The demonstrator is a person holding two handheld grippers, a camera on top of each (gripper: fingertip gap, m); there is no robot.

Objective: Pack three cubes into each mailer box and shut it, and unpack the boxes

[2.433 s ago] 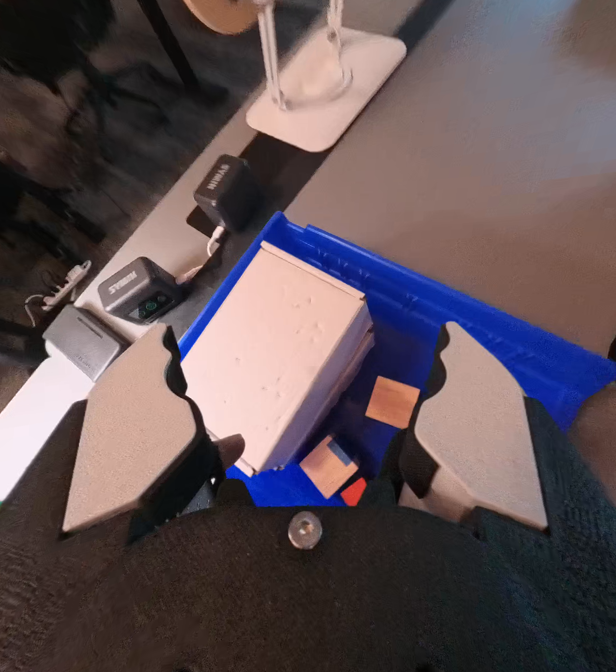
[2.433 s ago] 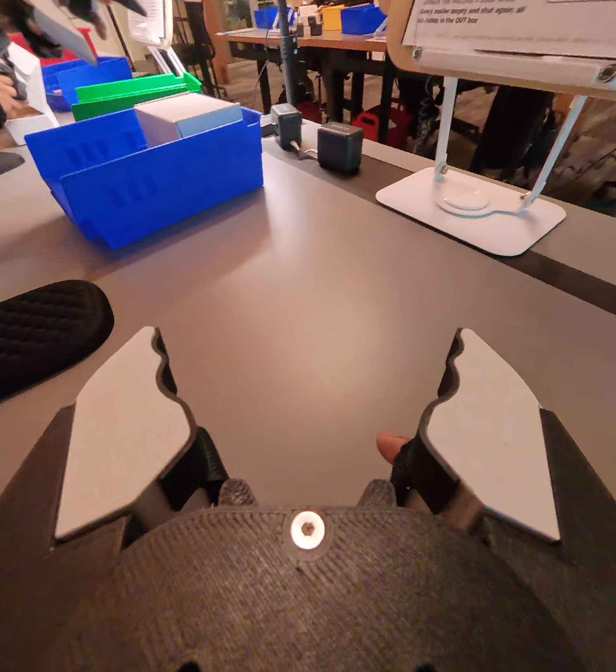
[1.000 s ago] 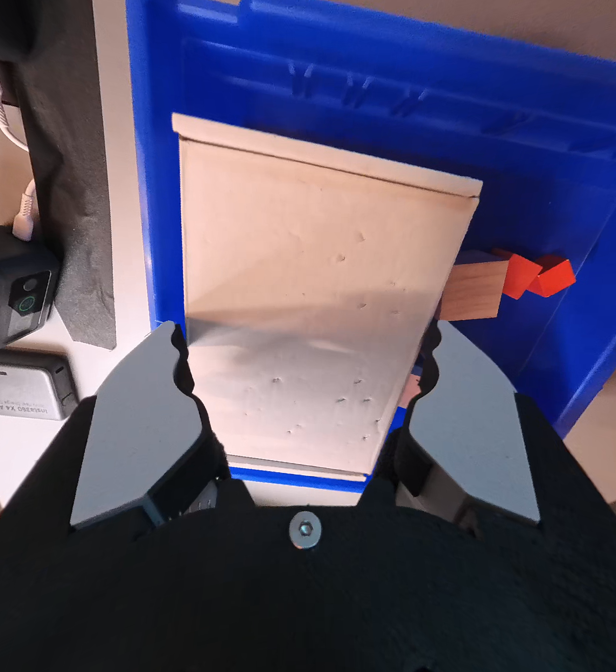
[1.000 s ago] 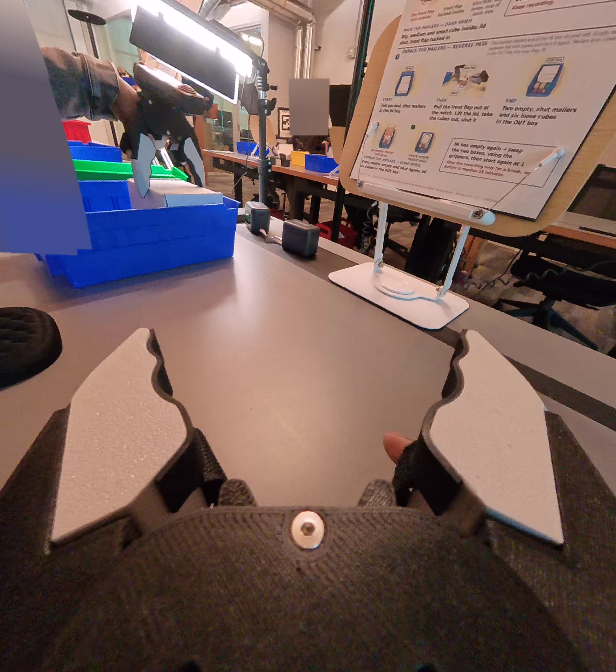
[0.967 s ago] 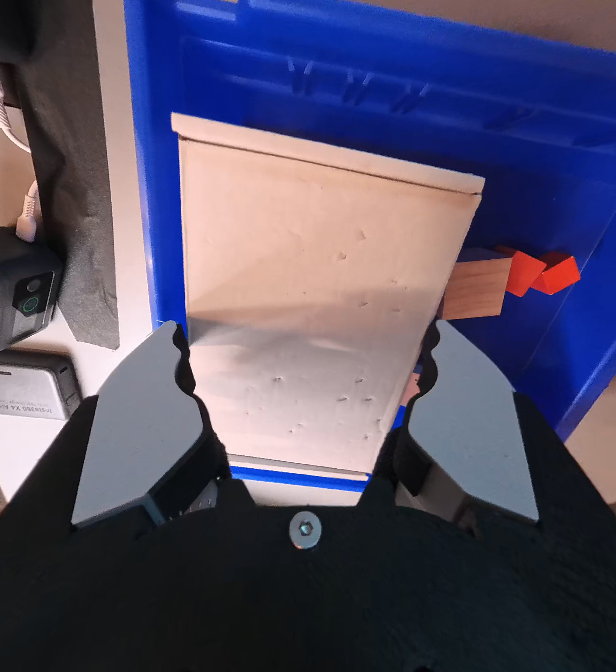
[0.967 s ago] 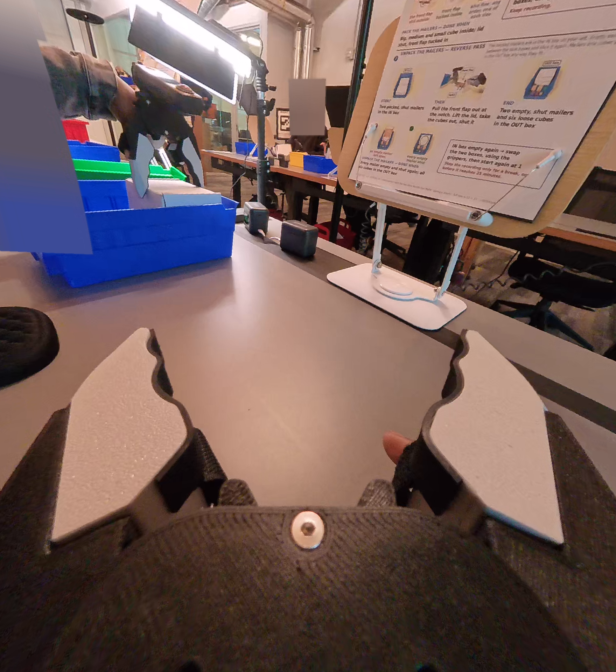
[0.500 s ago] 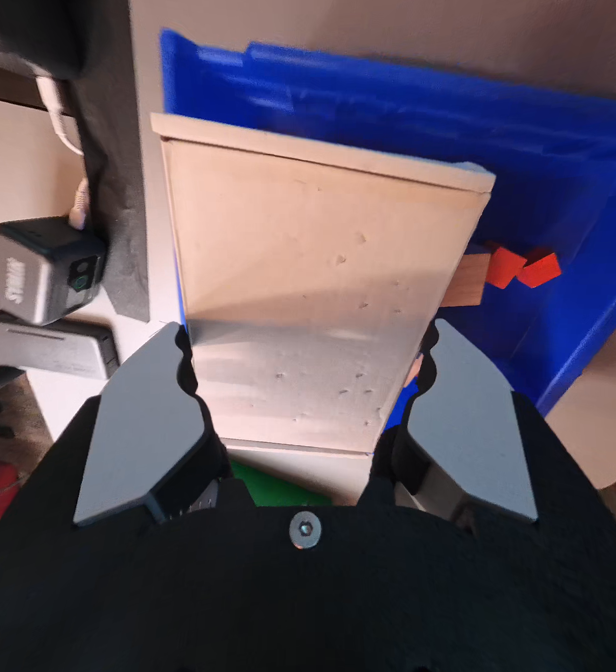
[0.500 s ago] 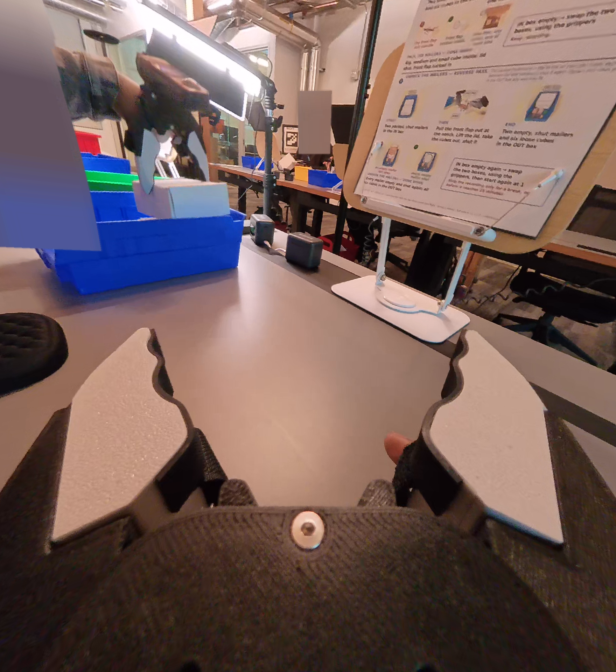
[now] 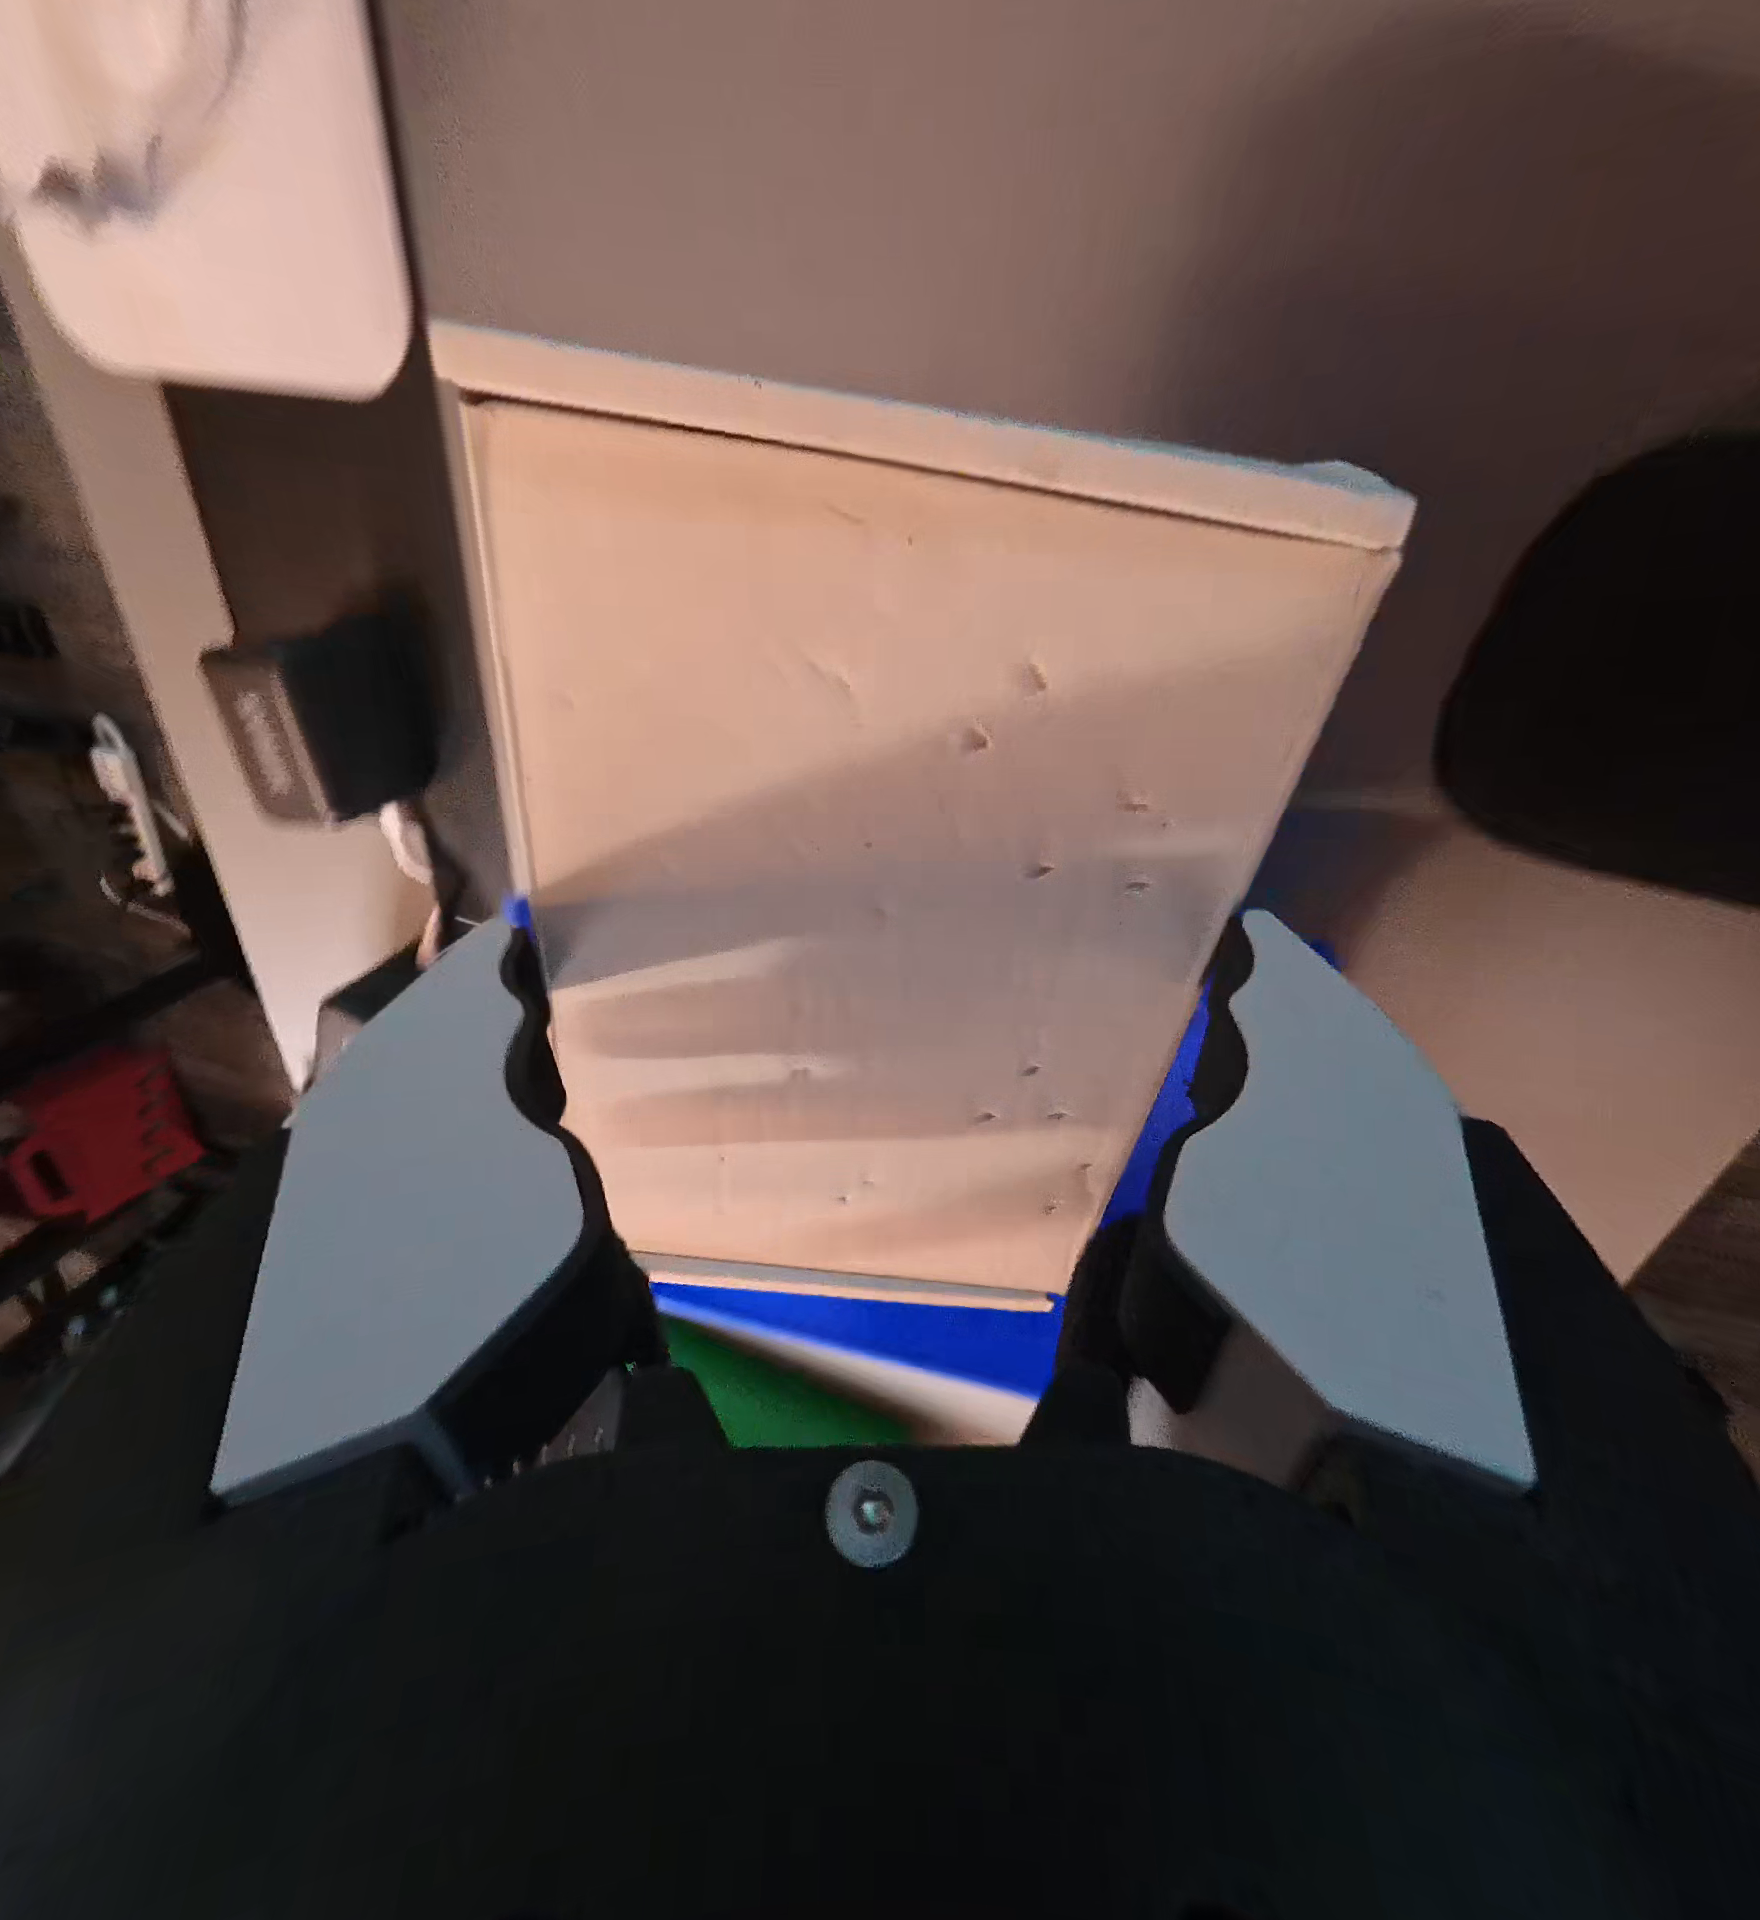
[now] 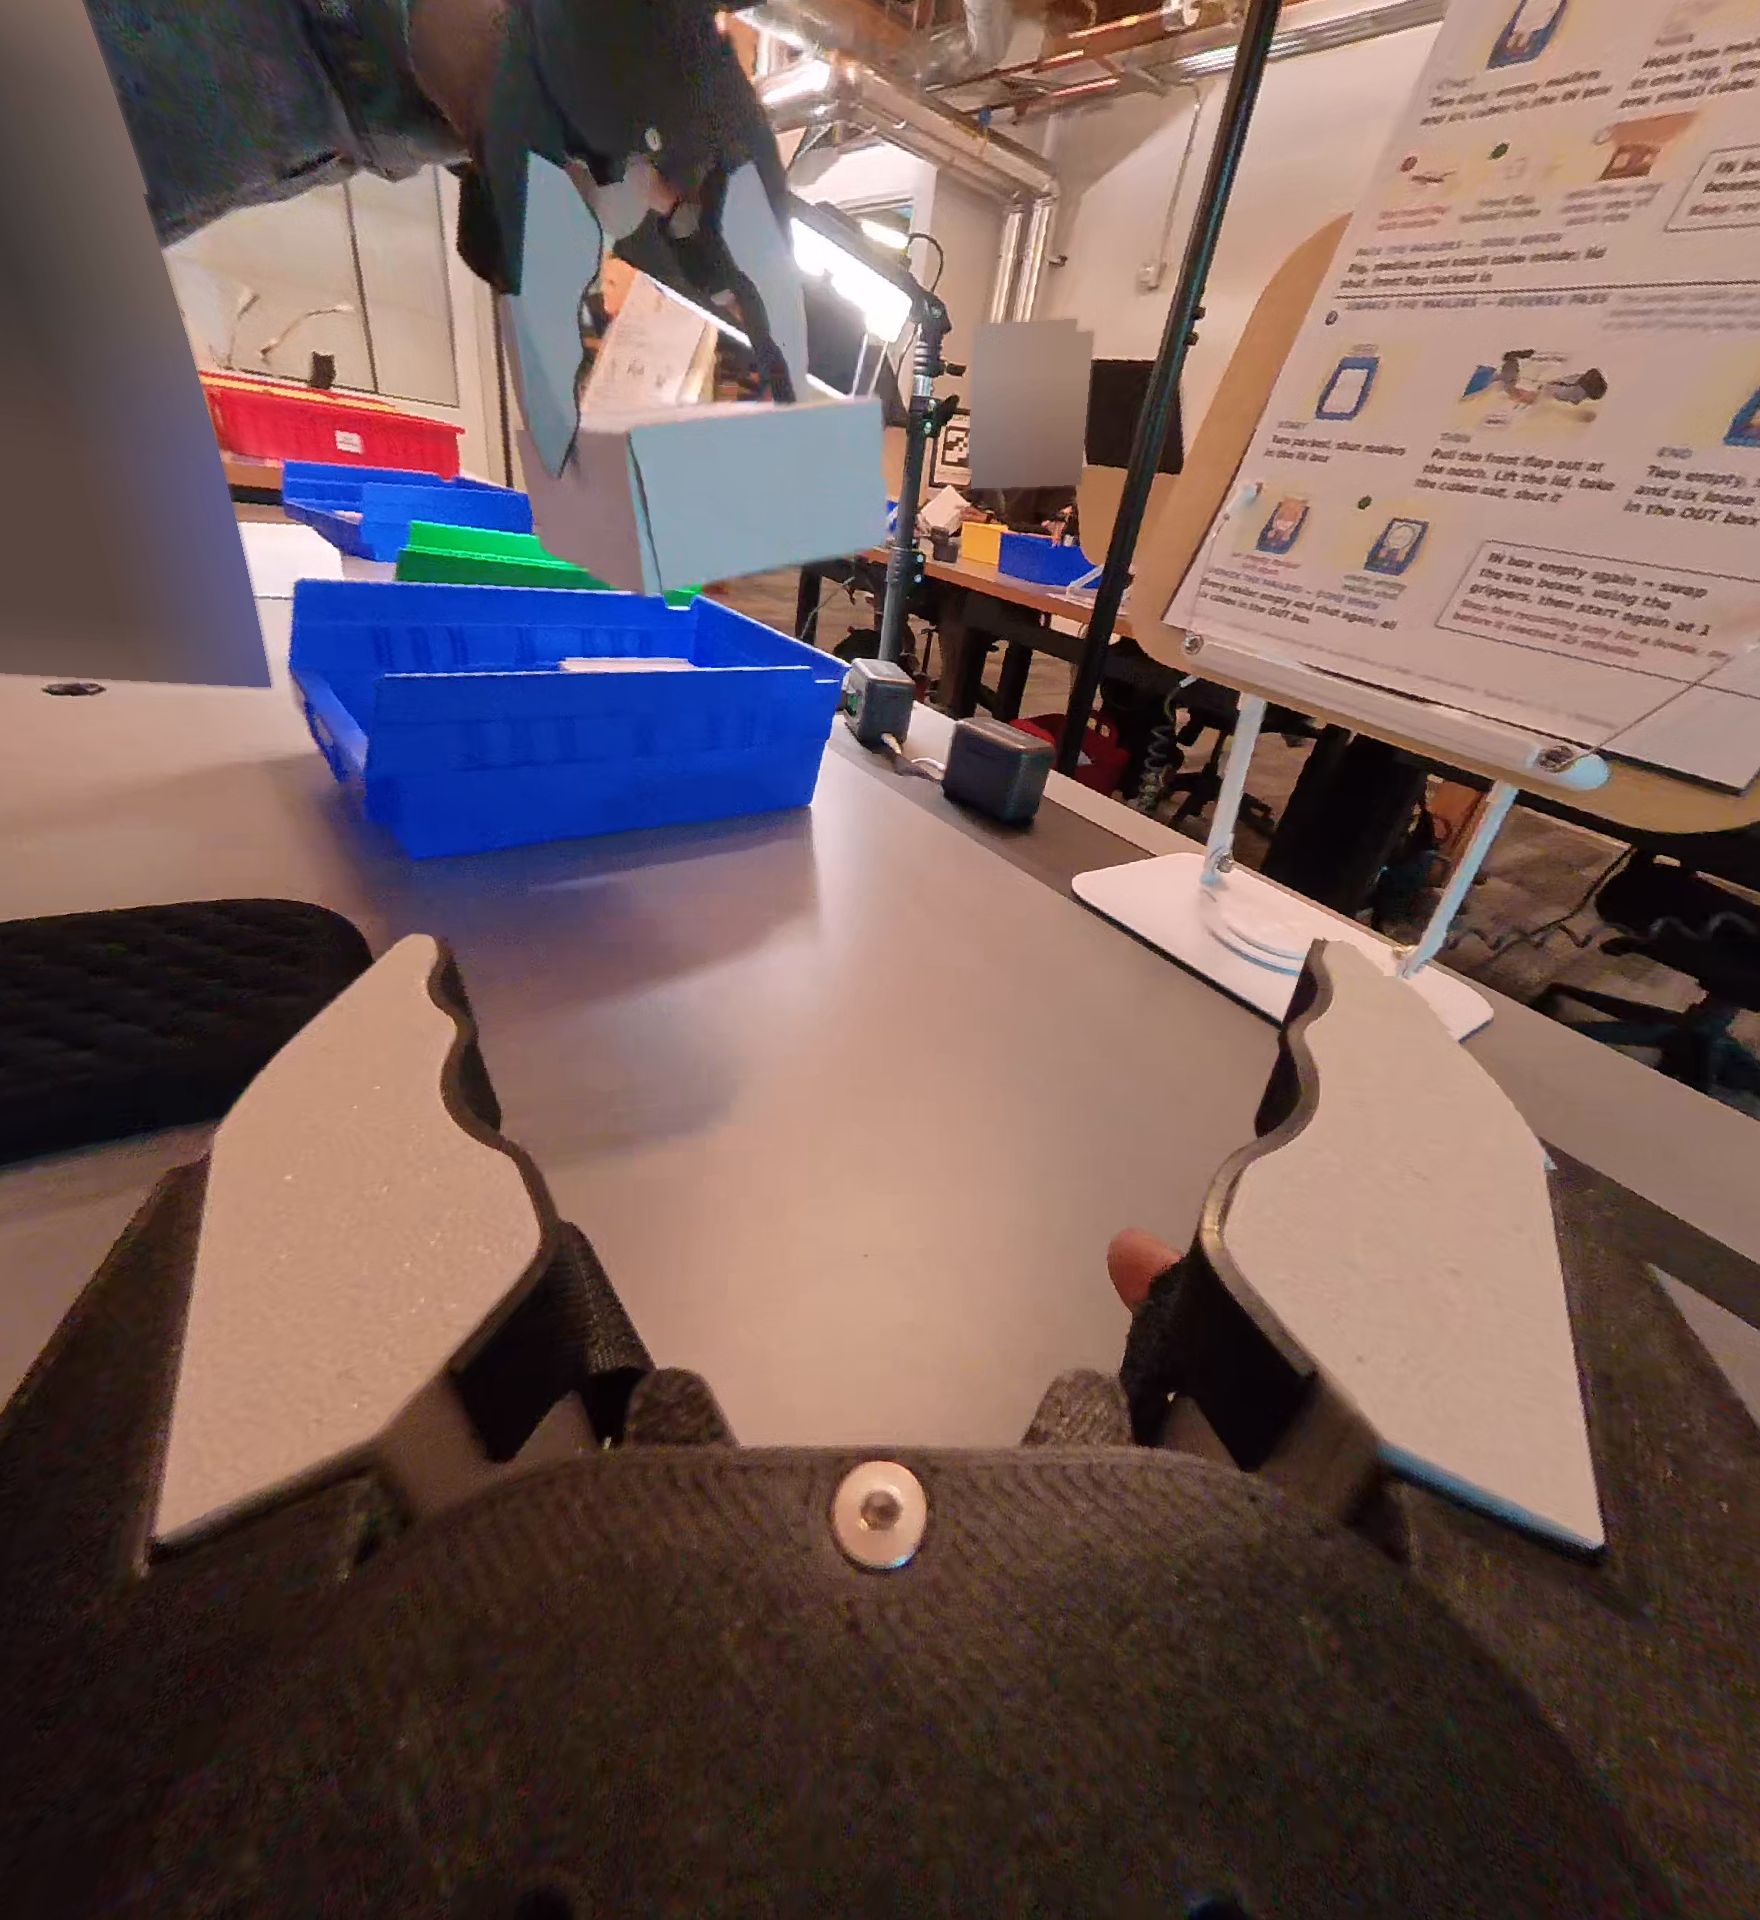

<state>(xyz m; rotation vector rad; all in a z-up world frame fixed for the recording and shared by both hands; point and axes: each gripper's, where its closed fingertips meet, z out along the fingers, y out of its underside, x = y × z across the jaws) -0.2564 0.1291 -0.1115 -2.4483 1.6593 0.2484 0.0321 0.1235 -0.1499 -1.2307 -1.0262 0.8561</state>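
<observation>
My left gripper [image 9: 876, 935] is shut on a closed white mailer box [image 9: 907, 810] and grips its two long sides. In the right wrist view the left gripper [image 10: 673, 416] holds that box [image 10: 751, 499] in the air above the blue bin [image 10: 585, 769], a little tilted. Another white mailer [image 10: 627, 662] lies flat inside the bin. A strip of the blue bin [image 9: 855, 1330] shows below the held box. No cubes are in view. My right gripper [image 10: 876, 966] is open and empty, low over the grey table.
An instruction board on a white stand [image 10: 1260, 935] stands at the right. Two small black devices [image 10: 995, 769] sit by the table's far edge. A black pad [image 10: 97, 997] lies at the left. A green bin [image 10: 481, 561] and further blue bins are behind. About 30 centimetres separates my left fingertips from my right.
My left gripper closed on the mailer box in the blue bin and has lifted it up and out, clear above the bin. The right gripper has stayed open over the table.
</observation>
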